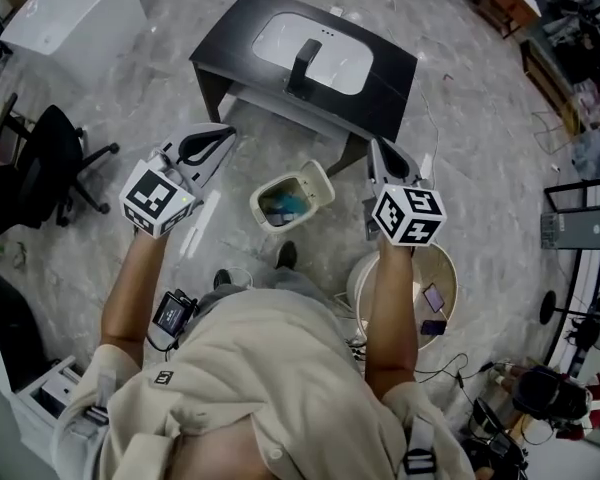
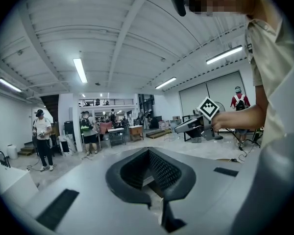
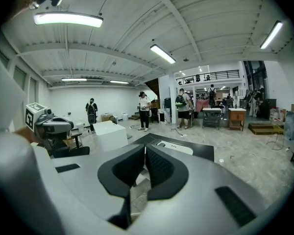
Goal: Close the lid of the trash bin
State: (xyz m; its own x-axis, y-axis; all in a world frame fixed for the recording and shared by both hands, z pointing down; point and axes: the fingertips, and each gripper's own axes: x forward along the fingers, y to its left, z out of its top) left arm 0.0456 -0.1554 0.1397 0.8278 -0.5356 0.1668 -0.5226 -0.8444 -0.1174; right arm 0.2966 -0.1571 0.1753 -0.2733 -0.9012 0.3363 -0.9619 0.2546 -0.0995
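Observation:
A small cream trash bin [image 1: 278, 204] stands on the floor in front of the person's feet in the head view. Its lid [image 1: 316, 182] is swung up at the far right side, and blue and dark rubbish shows inside. My left gripper [image 1: 223, 134] is held up to the bin's left, shut and empty. My right gripper [image 1: 377, 148] is held up to the bin's right, also shut with nothing in it. Both are well above the bin and apart from it. Neither gripper view shows the bin; both look out level across the hall.
A black table [image 1: 380, 88] with a white inset panel stands just beyond the bin. A white box [image 1: 75, 13] and a black office chair [image 1: 50, 158] are at the left. A white round tub [image 1: 442, 273] and cables lie at the right. People stand far off.

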